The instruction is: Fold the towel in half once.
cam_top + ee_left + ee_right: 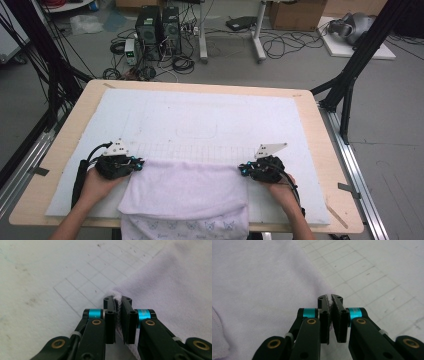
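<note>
Pale lilac towel (185, 192), spread between your two claws and hanging off the worktop's (65, 150) near edge. Left claw (117, 305) and right claw (330, 305) each pinch a far corner. Likely step: folding; next, carry both corners together, evenly. Beyond the claws, gridded white mat (200, 115), nothing obstructing.

Before me a light wooden table (64, 150), a white foam mat (200, 120) with a faint drawn grid covering most of it, a pale lilac towel (185, 192) on the mat's near edge, overhanging toward me
</note>
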`<state>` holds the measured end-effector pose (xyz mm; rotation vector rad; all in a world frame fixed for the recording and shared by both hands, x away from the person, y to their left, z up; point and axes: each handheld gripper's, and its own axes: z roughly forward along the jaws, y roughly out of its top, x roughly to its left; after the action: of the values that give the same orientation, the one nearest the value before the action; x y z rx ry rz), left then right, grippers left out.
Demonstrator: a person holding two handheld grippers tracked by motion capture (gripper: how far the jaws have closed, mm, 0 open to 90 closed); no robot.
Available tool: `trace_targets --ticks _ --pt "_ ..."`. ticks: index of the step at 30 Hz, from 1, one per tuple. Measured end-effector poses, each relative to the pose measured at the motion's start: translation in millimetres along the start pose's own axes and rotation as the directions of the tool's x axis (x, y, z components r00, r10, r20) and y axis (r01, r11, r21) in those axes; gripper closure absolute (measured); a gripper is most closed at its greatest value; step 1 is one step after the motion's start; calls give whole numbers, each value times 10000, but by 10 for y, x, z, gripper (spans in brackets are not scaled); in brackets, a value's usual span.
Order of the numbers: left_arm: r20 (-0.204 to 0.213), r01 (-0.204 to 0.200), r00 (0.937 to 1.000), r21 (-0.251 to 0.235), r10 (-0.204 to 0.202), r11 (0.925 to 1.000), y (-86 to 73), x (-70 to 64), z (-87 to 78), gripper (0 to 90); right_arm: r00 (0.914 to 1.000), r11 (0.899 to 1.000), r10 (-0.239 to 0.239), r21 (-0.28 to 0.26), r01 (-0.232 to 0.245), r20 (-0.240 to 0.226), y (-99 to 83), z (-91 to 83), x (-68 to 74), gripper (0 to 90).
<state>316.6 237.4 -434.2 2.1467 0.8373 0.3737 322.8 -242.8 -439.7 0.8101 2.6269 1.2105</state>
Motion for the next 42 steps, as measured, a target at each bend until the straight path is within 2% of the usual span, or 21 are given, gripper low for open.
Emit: trace_targets --ticks 5,7,12,15,18,21,24,25,26,27,28,29,30,33,35,37,39,42 --pt "-431 163 9989 -246 -173 9996 208 105 45 831 9994 9999 110 -62 -108 338 101 -31 -129 857" --pt "-732 129 9972 -213 -144 9997 331 176 66 832 9976 9999 142 1 -142 672 183 -53 -215 858" --pt "-1256 225 9917 -283 -259 9993 625 384 143 835 9914 9981 508 -407 -462 1210 381 -127 -471 858" --pt "-1592 119 9872 -134 -139 9998 864 473 200 836 9853 9975 582 -478 -512 1603 586 -146 -644 859" --pt "-1845 165 9826 -247 -207 9996 1089 587 182 838 9794 9987 463 -283 -416 1966 791 -165 -776 858" --pt "-2158 239 9756 -784 -404 9966 1342 707 80 842 9749 9986 385 -443 -295 2192 992 -247 -869 859" --pt "-2401 244 9692 -1258 -543 9918 1584 806 7 844 9654 9986 166 -527 -30 2602 1280 -378 -958 858" --pt "-2425 235 9687 -1270 -540 9916 1636 837 11 841 9618 9988 117 -489 17 2735 1364 -404 -983 858" --pt "-2547 234 9654 -1289 -559 9914 1660 857 25 822 9584 9987 55 -500 92 2852 1425 -421 -1005 851" --pt "-2736 320 9596 -1283 -663 9912 1657 877 45 760 9581 9985 114 -544 44 2861 1463 -421 -1038 820" --pt "-2704 430 9599 -1171 -735 9922 1642 898 61 683 9568 9984 180 -574 -14 2902 1469 -410 -1067 741" --pt "-2499 612 9646 -969 -838 9934 1589 929 87 640 9547 9982 269 -583 -100 2962 1457 -396 -1086 686" --pt "-2447 677 9655 -933 -888 9933 1544 936 99 616 9590 9973 577 -593 -428 2774 1412 -369 -1121 671" --pt "-2004 849 9746 -825 -1000 9930 1310 947 135 604 9621 9968 721 -510 -608 2631 1228 -300 -1124 636" --pt "-1704 935 9798 -720 -1047 9930 1152 925 158 594 9689 9930 1179 -311 -1139 2174 1138 -264 -1123 594" --pt "-1502 940 9833 -652 -1029 9934 1015 879 181 592 9710 9955 925 -423 -852 2204 1028 -238 -1047 604" --pt "-1266 876 9873 -665 -955 9939 899 817 187 590 9776 9942 1017 -540 -933 1844 930 -208 -965 600" --pt "-917 709 9928 -629 -765 9955 766 704 203 591 9836 9955 867 -517 -794 1580 833 -164 -843 604"
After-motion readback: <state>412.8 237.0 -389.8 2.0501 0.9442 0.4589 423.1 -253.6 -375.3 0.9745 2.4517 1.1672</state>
